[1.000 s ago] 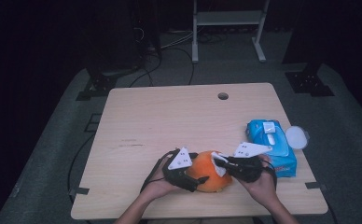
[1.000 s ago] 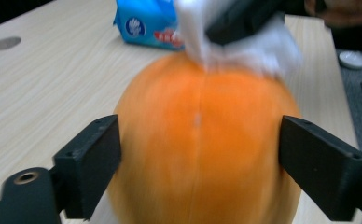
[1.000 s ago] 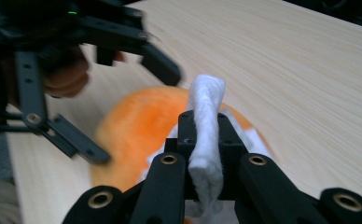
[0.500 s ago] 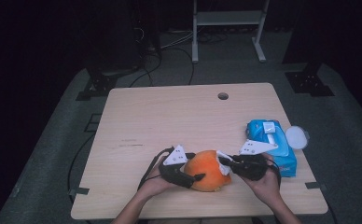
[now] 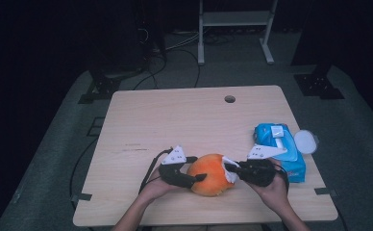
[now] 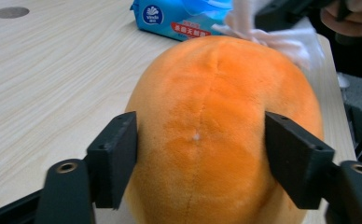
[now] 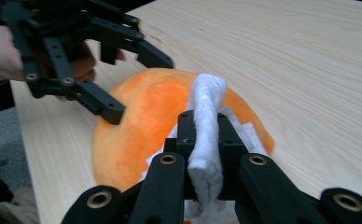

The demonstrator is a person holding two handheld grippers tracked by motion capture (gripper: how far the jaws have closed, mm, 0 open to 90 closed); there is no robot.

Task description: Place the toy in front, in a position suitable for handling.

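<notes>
A round orange plush toy [image 5: 209, 174] sits at six o'clock on the pale wooden surface [image 5: 175, 120]. The left claw [image 6: 200, 154] has just been closing, its jaws now pressing the plush's sides. The right claw [image 7: 206, 140], clenched on a folded white wipe [image 7: 207, 135], rests at three o'clock. Best practice: steady the plush firmly and wipe gently. A blue wipes packet [image 5: 278, 149] lies just beyond.

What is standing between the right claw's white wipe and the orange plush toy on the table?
Nothing visible. The right claw, shut on the white folded wipe, has it lying directly against the round orange plush toy. The left claw has just been closing, its pads at the toy's two sides.
</notes>
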